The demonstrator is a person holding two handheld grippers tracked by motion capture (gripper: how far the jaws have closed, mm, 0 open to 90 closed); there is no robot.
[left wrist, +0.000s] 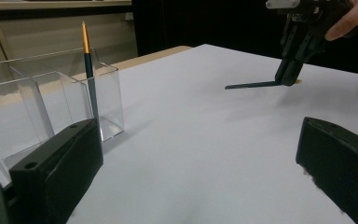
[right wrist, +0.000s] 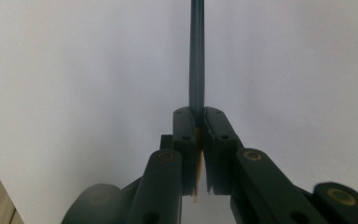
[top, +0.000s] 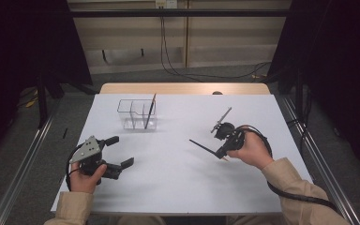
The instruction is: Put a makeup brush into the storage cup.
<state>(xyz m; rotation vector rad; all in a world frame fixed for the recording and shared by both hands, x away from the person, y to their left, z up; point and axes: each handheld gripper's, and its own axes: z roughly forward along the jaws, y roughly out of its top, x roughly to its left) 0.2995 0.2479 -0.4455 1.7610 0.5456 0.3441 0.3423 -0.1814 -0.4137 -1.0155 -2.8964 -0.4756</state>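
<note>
Near left, the left gripper (top: 118, 151) rests on the white table (top: 178, 183) with its jaws spread and nothing between them. Right of centre, the right gripper (top: 221, 152) is clenched on a dark pencil (top: 204, 146) pointing left. Farther left, a clear box (top: 137, 114) holds another pencil (top: 150, 111) upright.

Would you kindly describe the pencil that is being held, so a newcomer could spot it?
On the white table, look right to the right tongs. They are shut on a dark pencil sticking out sideways, unlike the upright pencil standing in the clear organizer.
</note>
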